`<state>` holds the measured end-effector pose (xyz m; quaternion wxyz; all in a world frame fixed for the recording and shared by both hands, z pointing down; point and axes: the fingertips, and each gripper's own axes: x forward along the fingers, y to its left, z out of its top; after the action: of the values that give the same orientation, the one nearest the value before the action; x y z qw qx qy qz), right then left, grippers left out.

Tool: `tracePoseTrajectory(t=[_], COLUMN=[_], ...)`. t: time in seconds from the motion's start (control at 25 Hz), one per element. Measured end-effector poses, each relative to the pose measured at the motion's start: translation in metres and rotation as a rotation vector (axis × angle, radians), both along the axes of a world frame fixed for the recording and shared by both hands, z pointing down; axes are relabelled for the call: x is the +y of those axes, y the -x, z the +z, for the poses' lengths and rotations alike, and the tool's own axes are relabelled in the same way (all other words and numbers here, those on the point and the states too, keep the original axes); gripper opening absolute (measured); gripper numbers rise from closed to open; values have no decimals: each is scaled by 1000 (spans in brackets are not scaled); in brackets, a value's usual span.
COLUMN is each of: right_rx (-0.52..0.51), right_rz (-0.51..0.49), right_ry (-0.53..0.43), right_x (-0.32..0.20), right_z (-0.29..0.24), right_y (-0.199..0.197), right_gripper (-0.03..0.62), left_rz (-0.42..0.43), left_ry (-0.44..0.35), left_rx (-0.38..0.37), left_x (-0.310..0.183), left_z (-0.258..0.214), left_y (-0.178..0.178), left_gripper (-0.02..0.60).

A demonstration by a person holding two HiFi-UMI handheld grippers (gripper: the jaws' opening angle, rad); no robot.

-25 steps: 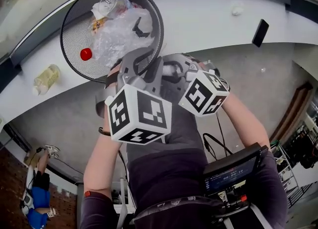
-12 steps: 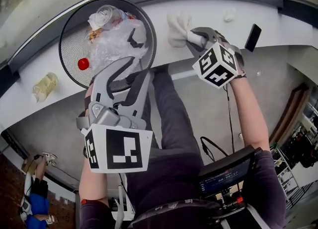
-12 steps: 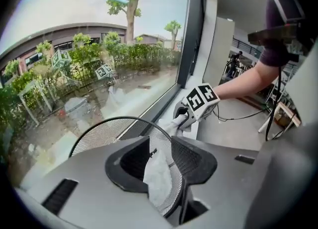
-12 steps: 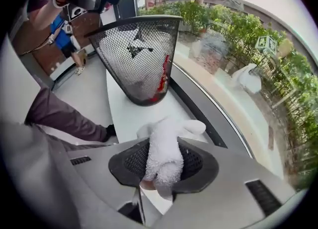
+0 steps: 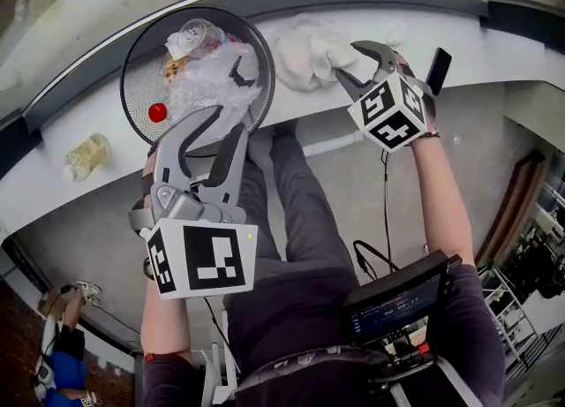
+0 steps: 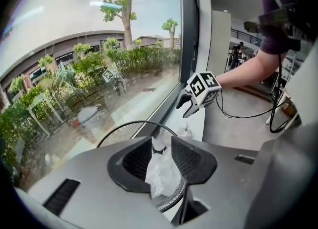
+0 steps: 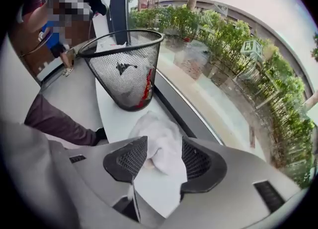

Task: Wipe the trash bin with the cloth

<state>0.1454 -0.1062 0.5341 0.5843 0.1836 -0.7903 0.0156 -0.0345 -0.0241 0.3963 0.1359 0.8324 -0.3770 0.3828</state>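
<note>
Right gripper (image 7: 164,159) jaws opening, white cloth (image 7: 159,133) lying loose between them on the white bench (image 5: 481,56), close to its window edge, black mesh trash bin (image 5: 141,70) just beside the cloth, left gripper (image 6: 161,161) jaws partly parted, grasping nothing, aimed at the bin.
</note>
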Motion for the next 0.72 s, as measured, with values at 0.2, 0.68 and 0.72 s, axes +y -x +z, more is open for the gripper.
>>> tracePoseTrajectory(t=[0.2, 0.68, 0.72], right_rx=[-151, -817, -842], right_rz=[97, 187, 180], right_ry=[-36, -152, -158], right_x=[13, 45, 52], right_z=[-90, -372, -386], right_y=[20, 111, 115], right_gripper=[198, 0, 0], left_rz=[59, 52, 39], left_ry=[-25, -283, -299], left_rx=[-14, 249, 294], left_x=[11, 34, 41], left_z=[-57, -277, -289], left_y=[5, 41, 47], left_gripper=[115, -3, -3])
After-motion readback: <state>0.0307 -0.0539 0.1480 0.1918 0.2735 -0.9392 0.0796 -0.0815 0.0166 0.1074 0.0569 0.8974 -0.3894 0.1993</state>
